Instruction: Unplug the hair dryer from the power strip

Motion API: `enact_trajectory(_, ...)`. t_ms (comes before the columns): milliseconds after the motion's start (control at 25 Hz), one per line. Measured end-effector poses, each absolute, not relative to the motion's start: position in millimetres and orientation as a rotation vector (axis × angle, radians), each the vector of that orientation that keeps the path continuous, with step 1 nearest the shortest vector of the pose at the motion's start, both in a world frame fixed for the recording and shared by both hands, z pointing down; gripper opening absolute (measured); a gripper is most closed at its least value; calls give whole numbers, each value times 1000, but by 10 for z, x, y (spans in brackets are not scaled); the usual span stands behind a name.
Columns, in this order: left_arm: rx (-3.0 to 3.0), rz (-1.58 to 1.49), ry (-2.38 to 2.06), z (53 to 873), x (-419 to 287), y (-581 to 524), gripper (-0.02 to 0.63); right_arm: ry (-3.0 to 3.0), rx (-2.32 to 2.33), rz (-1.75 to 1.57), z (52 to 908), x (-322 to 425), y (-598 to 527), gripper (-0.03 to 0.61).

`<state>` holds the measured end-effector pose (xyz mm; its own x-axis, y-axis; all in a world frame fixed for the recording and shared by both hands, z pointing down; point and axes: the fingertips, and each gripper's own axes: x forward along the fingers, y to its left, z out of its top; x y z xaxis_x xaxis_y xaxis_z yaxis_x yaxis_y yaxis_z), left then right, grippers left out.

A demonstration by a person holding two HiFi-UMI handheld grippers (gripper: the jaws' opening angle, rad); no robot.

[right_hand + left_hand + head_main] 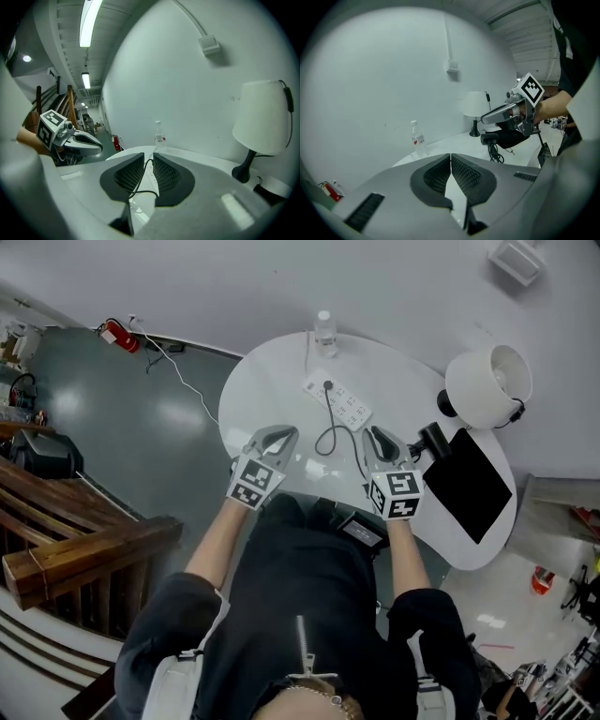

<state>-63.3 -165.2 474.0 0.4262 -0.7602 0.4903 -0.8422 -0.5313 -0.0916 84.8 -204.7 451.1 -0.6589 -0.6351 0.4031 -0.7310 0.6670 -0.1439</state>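
Observation:
A white power strip (339, 401) lies on the round white table (258, 390), with a black plug (327, 386) in its far end. From the plug a black cord (329, 435) loops toward me. The black hair dryer (434, 439) rests at the table's right, beside a black pad. My left gripper (284, 434) hovers over the table left of the cord, jaws shut and empty (450, 157). My right gripper (372, 436) is right of the cord. Its jaws stand a narrow gap apart (148, 158), and the cord (139, 189) shows through that gap, lying beyond them.
A clear water bottle (324, 332) stands at the table's far edge by the wall. A white lamp (487, 385) stands at the right, and a black rectangular pad (469, 484) lies in front of it. To the left are a grey floor and wooden stairs (66, 531).

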Motion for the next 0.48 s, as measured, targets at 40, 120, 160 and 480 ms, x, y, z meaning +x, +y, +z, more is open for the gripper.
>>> enact_trajectory(40,2503,733,-1427,4739,-637,-1684,14,-2566,1073,427,4531,837,-2086,49)
enact_trajectory(120,2491,748,-1437,4748,-644,-1760,14,-2564,1054,429,4567,824,-2165,57)
enact_trajectory(160,2485,757,-1441,4755,-650,-1796,14,-2562,1046,429,4585,819,-2199,60)
enact_trajectory(480,2487,753,-1397,4914,-623,-2005,14,-2516,1021,412,4740,821,-2416,92)
